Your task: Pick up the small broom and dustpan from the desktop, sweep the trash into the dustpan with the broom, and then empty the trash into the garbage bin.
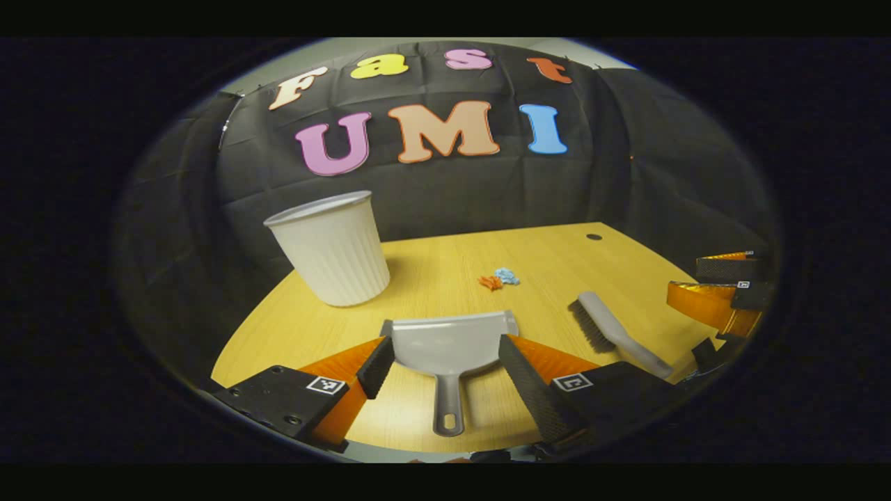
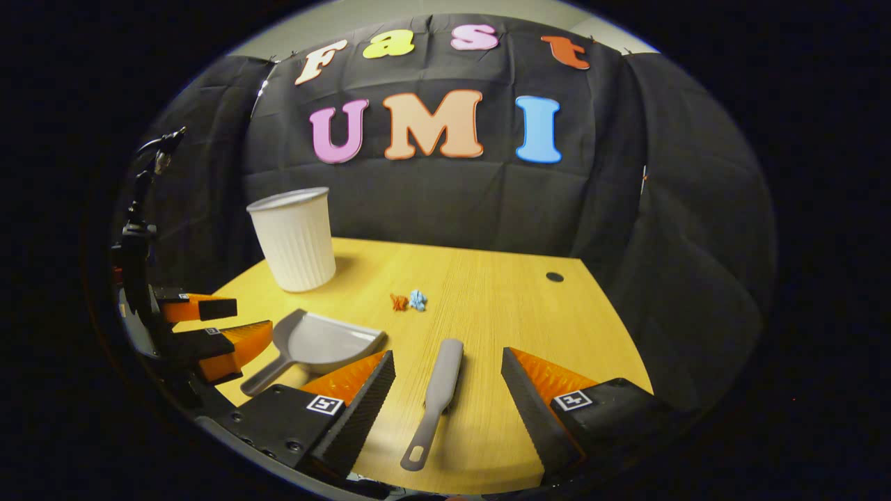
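Grey dustpan [image 1: 449,344] lies flat on the wooden worktop [image 1: 543,257], handle pointing toward the camera in the left gripper view, sitting between the spread fingers of the left gripper [image 1: 445,369]; jaws wide apart, nothing clamped, not touching the pan as far as visible. Same pan in the right gripper view [image 2: 320,344], with the left gripper at far left [image 2: 212,327], also spread. Small grey broom [image 2: 438,393] lies lengthwise on the worktop between the right gripper's [image 2: 449,396] fingers, hanging-hole end nearest the camera, bristle end away; jaws wide apart, holding nothing. In the left gripper view the broom [image 1: 616,334] lies just to the right of the dustpan, bristles facing left, and the right gripper [image 1: 724,289] sits at the right edge. Trash: a small orange scrap [image 1: 490,282] and a blue scrap [image 1: 507,276] touching each other, mid-worktop beyond both tools, apart from them. White ribbed garbage bin [image 1: 334,247] stands upright at the far left of the worktop, near the edge. Dark round hole [image 1: 594,236] near the far right corner of the worktop.
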